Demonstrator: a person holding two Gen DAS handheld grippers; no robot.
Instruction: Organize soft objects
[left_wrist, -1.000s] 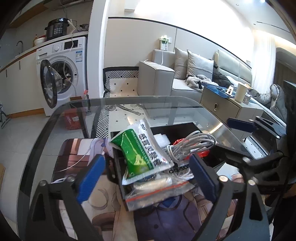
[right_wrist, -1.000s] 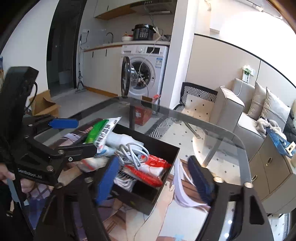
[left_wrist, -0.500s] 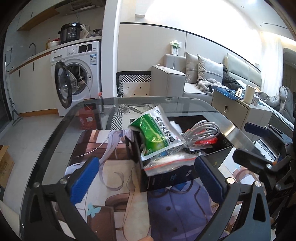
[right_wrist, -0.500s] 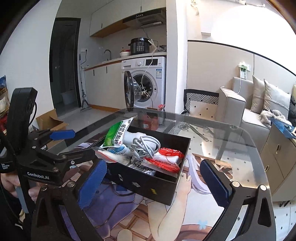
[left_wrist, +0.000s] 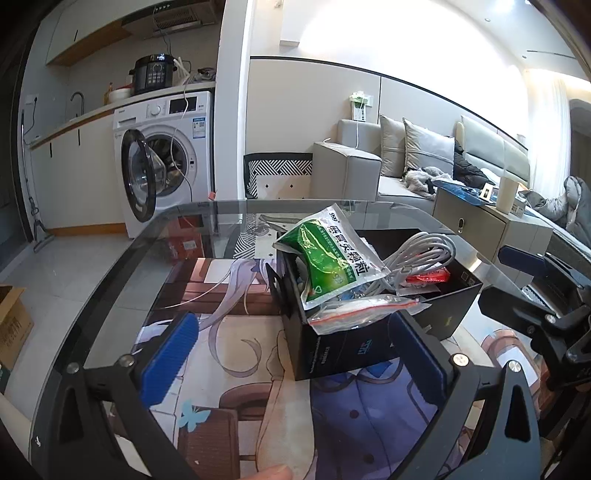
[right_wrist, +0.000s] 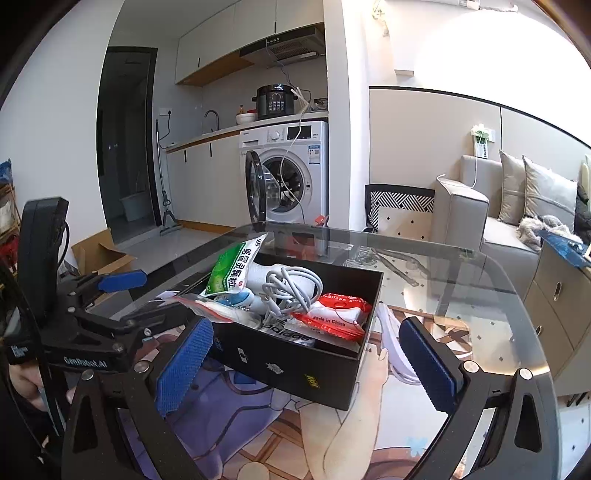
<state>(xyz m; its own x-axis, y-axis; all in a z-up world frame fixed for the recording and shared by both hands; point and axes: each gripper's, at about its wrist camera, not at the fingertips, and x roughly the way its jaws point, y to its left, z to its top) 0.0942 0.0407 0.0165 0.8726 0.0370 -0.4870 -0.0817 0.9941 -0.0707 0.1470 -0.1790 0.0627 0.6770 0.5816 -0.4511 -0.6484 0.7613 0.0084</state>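
A black box (left_wrist: 373, 339) (right_wrist: 295, 360) stands on the glass table, filled with soft items: a green and white sachet (left_wrist: 328, 254) (right_wrist: 229, 271), a coiled white cable (left_wrist: 421, 254) (right_wrist: 288, 288), a red and white packet (right_wrist: 338, 314) and a clear zip bag (left_wrist: 362, 310) hanging over the near edge. My left gripper (left_wrist: 293, 356) is open and empty, just short of the box. My right gripper (right_wrist: 306, 369) is open and empty, its fingers to either side of the box's near wall. Each gripper shows in the other's view.
The table carries a printed anime mat (left_wrist: 236, 369) under the box. Its curved glass edge (left_wrist: 110, 280) runs along the left. Beyond stand a washing machine (left_wrist: 166, 166) with its door open, a grey sofa (left_wrist: 399, 170), a cabinet (left_wrist: 476, 225) and a cardboard box (left_wrist: 11, 328).
Both grippers have drawn back and risen from the box, which now looks smaller and farther. The box and its contents have not moved. Both grippers stay open.
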